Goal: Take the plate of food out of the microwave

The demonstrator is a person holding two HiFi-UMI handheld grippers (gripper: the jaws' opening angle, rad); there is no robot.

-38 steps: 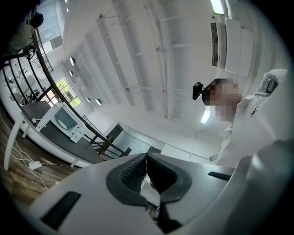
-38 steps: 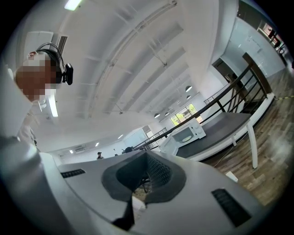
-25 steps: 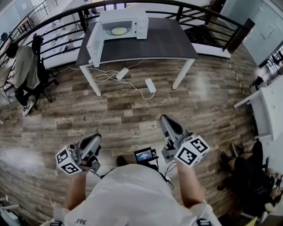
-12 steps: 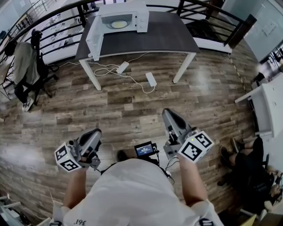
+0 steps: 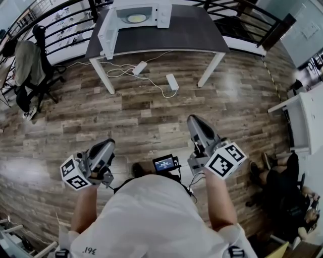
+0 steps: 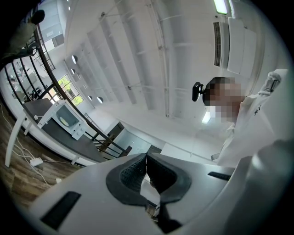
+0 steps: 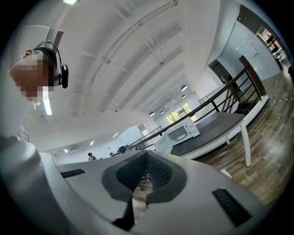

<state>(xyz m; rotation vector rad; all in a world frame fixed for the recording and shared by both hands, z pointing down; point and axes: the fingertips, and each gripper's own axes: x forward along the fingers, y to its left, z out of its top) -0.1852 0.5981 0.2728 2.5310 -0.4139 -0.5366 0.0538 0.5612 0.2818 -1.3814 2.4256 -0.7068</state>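
A white microwave (image 5: 137, 14) stands at the left end of a dark grey table (image 5: 176, 36), far across the wooden floor. Its door (image 5: 106, 36) hangs open to the left. Inside lies the plate of food (image 5: 136, 18), pale yellow. The microwave (image 6: 63, 120) is small and distant in the left gripper view, and the microwave (image 7: 182, 131) is equally far in the right gripper view. My left gripper (image 5: 106, 149) and right gripper (image 5: 195, 124) are held close to my body, pointing towards the table. Both have their jaws together with nothing between them.
Two white power strips (image 5: 172, 82) with cables lie on the floor under the table. A black railing (image 5: 262, 30) runs behind it. An office chair with a jacket (image 5: 26, 66) stands at the left. A seated person (image 5: 286, 187) and a white desk (image 5: 307, 126) are at the right.
The table and microwave have slid up towards the top edge of the head view. Both grippers stay in about the same place, jaws still together.
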